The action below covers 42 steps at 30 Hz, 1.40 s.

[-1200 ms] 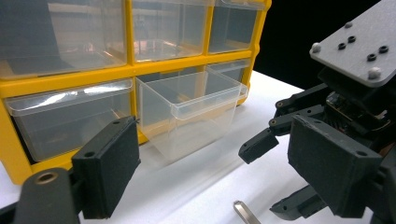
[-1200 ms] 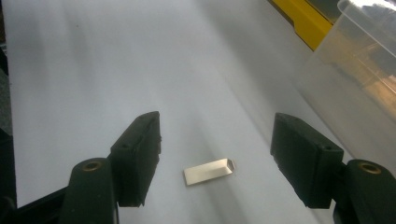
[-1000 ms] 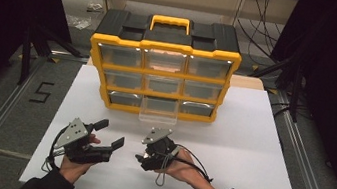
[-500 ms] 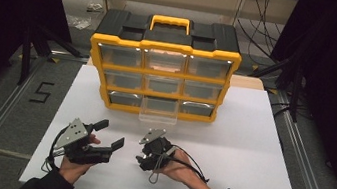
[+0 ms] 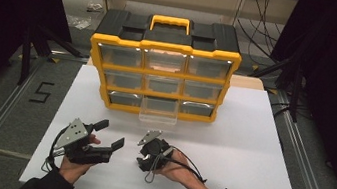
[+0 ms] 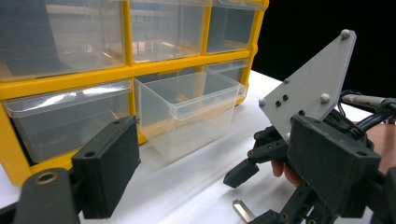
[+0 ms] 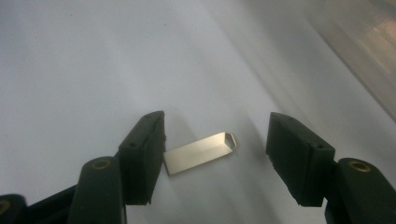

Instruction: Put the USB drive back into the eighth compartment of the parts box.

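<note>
The small flat brass-coloured metal piece (image 7: 201,152) lies on the white table (image 5: 258,153) lengthwise between the right tool (image 7: 215,156)'s closing, not-yet-gripping jaws; the left tool (image 5: 109,135) gapes empty.

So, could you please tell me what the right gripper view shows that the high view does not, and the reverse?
The right gripper view reveals a small flat metal piece lying on the table between the right tongs, whose jaws stand apart, one end near the left jaw. The high view gives the yellow drawer organizer with its bottom middle drawer pulled out, and the left tongs open. Both share the white table and the right tongs.
</note>
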{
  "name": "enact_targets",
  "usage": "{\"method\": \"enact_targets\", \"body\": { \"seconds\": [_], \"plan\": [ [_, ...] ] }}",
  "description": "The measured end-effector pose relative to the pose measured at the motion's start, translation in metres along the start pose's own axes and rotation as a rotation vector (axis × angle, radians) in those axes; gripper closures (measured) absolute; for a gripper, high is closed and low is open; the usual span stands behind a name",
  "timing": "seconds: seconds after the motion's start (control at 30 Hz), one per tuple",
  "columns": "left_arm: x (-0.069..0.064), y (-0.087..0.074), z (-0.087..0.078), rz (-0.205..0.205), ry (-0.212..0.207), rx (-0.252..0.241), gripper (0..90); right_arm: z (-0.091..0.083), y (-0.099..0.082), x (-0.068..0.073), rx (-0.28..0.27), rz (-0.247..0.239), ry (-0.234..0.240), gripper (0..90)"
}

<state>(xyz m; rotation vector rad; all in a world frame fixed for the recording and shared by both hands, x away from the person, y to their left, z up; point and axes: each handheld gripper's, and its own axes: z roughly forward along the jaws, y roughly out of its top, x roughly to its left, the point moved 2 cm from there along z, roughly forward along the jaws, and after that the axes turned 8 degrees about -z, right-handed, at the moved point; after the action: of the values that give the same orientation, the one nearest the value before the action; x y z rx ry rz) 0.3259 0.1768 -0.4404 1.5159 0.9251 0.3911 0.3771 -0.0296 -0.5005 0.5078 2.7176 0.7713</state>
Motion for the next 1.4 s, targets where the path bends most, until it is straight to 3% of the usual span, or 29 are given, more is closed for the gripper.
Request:
{"method": "enact_targets", "body": {
  "seconds": [0.4, 1.0, 1.4],
  "plan": [
    [0.0001, 0.0005, -0.0006, -0.002, -0.001, -0.003, 16.1, -0.0039, -0.0027, -0.0044, 0.032, 0.003, 0.016, 42.3],
    [0.0001, 0.0004, -0.0007, -0.001, -0.001, -0.002, 16.1, -0.007, -0.0038, -0.0071, 0.052, 0.021, 0.07, 68.0],
    [0.0, 0.0004, -0.0006, -0.001, 0.0, -0.002, 16.1, -0.0077, -0.0045, -0.0087, 0.055, 0.023, 0.085, 78.6]
  ]
}}
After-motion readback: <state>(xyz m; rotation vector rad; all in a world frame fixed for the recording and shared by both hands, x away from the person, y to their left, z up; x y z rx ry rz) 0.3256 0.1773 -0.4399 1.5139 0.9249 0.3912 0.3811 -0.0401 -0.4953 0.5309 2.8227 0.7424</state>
